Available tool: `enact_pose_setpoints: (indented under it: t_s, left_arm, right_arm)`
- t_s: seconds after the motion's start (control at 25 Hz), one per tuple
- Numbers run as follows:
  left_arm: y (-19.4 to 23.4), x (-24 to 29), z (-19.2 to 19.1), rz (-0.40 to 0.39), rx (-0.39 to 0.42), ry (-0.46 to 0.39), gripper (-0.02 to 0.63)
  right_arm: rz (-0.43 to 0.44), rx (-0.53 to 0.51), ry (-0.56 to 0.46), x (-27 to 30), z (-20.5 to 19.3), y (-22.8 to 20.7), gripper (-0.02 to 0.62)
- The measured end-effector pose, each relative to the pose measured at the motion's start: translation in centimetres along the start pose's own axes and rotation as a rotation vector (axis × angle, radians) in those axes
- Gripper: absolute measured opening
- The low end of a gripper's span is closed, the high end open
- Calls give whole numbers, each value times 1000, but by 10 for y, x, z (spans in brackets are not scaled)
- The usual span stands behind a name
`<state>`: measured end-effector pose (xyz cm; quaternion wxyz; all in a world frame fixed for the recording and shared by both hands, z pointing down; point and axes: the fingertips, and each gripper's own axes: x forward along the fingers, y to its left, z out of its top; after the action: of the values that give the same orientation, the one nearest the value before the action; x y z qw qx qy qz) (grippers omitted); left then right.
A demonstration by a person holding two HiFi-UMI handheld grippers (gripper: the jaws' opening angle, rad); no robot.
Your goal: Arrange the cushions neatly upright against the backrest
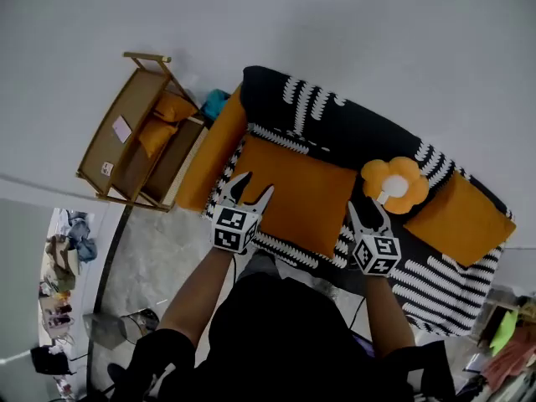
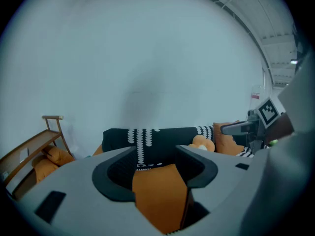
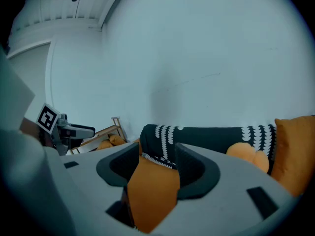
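A large orange cushion [image 1: 301, 195] hangs in front of the black-and-white sofa backrest [image 1: 352, 124], held between my two grippers. My left gripper [image 1: 249, 189] is shut on its left edge, and the orange fabric [image 2: 160, 195] fills the gap between the jaws. My right gripper [image 1: 368, 216] is shut on its right edge, with the same cushion [image 3: 152, 191] wedged between the jaws. A flower-shaped orange cushion [image 1: 394, 184] leans on the backrest to the right. Beyond it, another orange cushion [image 1: 461, 218] rests at the sofa's right end.
An orange armrest [image 1: 213, 149] closes the sofa's left end. A wooden rack [image 1: 134, 132] stands left of it with a small orange cushion [image 1: 163, 122] on it. Behind the sofa is a plain pale wall. Clutter lies on the floor at the lower left.
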<state>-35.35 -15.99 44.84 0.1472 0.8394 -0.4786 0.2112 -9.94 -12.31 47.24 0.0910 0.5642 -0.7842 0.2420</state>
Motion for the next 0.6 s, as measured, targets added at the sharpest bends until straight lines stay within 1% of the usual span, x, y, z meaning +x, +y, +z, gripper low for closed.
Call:
enact_pose_setpoints:
  t_s: [0.12,0.24,0.4,0.6]
  left_arm:
    - [56,6,-3,-42,11,45,262]
    - [90,17,-4,-85,9,70,261]
    - [112,32,-14,-123,-16,93,262]
    - [124,50,-39,-147,-63,153,270]
  right_arm:
    - [-50,35,-1,39,6,35,250]
    - [-100,60,-17,62,15,56,250]
    - [-155,72,4,77,11,62,252]
    - [-229,78,83,82,-20,40,253]
